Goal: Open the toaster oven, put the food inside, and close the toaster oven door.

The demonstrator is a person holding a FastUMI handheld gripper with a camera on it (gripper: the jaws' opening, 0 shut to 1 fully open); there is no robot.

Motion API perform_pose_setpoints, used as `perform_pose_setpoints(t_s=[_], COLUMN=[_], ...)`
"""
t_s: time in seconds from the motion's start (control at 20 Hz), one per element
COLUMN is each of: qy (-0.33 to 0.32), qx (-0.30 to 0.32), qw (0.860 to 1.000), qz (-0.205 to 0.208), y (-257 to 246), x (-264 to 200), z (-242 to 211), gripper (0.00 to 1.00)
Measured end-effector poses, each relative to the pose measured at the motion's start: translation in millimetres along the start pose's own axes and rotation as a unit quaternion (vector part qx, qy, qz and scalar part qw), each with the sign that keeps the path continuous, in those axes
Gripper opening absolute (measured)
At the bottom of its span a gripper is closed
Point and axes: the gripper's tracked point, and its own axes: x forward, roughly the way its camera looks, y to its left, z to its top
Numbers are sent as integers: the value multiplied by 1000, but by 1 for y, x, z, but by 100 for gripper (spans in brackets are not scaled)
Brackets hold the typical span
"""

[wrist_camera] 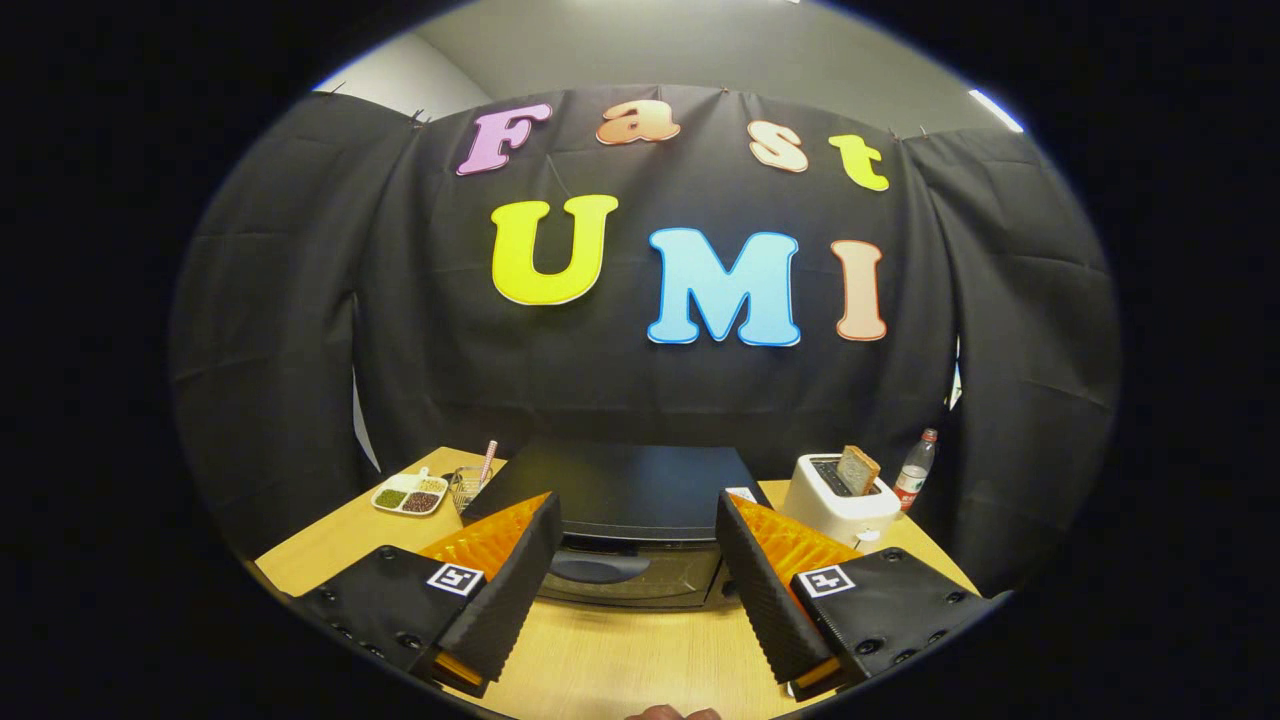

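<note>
The boxy black toaster oven [625, 530] sits on the wooden table [600, 660] with its dark glass door shut, just beyond the wide-spread, empty hand-held gripper [635, 560]. To its right a white pop-up toaster [838, 505] holds a bread slice [857, 470], with a plastic bottle [913, 470] beside it. To its left stand a divided dish [410, 495] of beans and a glass [466, 487] with a striped straw.
</note>
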Motion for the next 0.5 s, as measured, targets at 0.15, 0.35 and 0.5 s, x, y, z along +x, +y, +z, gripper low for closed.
perform_pose_setpoints(t_s=[0.15,0.35,0.5], qy=[13,22,35], qx=[2,4,10], qw=[1000,1000,999], qz=[5,3,-6], y=[9,16,13], x=[12,27,41], z=[-13,-24,-38], gripper=[98,98,98])
